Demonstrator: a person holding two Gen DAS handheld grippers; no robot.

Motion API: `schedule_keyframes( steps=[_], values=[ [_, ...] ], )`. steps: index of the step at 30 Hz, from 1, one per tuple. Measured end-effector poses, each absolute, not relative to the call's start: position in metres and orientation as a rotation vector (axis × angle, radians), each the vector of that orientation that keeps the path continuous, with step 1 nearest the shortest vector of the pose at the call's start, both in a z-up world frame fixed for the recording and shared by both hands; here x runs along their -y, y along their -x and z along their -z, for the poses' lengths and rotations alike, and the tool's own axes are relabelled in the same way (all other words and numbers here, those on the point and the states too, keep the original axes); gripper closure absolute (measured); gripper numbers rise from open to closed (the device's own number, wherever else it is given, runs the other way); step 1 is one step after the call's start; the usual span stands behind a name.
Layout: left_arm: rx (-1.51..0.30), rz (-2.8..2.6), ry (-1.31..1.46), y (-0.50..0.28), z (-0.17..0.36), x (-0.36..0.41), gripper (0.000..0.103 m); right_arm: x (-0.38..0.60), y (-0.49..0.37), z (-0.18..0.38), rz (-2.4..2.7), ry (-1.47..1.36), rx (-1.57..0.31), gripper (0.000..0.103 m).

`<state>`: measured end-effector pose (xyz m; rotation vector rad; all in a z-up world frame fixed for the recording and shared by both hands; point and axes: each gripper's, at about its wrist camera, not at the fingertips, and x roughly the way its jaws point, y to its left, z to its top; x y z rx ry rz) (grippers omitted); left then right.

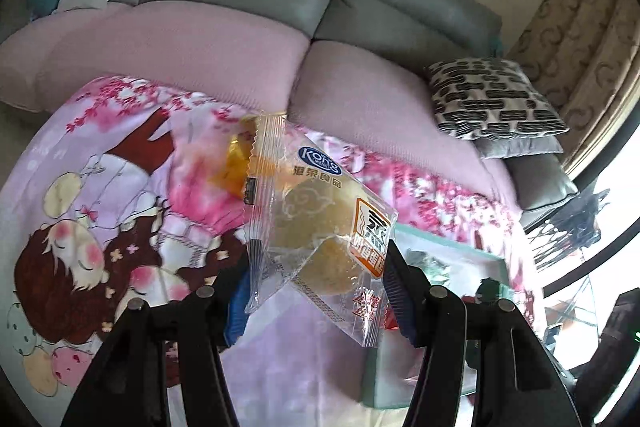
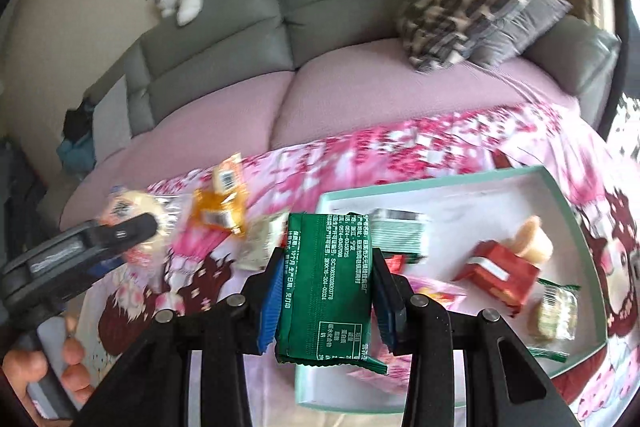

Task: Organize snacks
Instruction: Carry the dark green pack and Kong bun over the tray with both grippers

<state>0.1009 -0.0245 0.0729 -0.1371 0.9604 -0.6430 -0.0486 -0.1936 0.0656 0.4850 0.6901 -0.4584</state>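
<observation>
Two wrapped snacks are held above the cartoon-print cloth (image 1: 120,187).

The left gripper (image 1: 316,267) is clamped on a clear-wrapped steamed cake (image 1: 320,227), which juts up beyond its fingertips. The right gripper (image 2: 325,267) is clamped on a green snack packet (image 2: 326,275), held upright between its pads; a mint-rimmed tray (image 2: 576,223) holding other snacks is seen just right of those fingers.

"Kong" logo on clear cake packet (image 1: 316,211); "SC10833028203778", "10个月" on green packet (image 2: 328,279).
</observation>
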Motion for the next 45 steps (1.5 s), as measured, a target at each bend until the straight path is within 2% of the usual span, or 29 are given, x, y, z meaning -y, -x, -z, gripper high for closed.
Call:
schedule_keyframes(
  steps=[16,25,45],
  values=[
    [-0.914,0.832,0.018,-0.054,-0.082,0.102,0.042,0.292,0.118,-0.057,0.741,-0.618,-0.636,0.061],
    [-0.951,0.914,-0.089,-0.035,-0.053,0.158,0.042,0.309,0.108,-0.029,0.743,-0.616,-0.703,0.061],
    [-0.976,0.946,-0.220,-0.018,-0.020,0.201,0.042,0.322,0.098,-0.018,0.739,-0.619,-0.709,0.061]
  ],
)
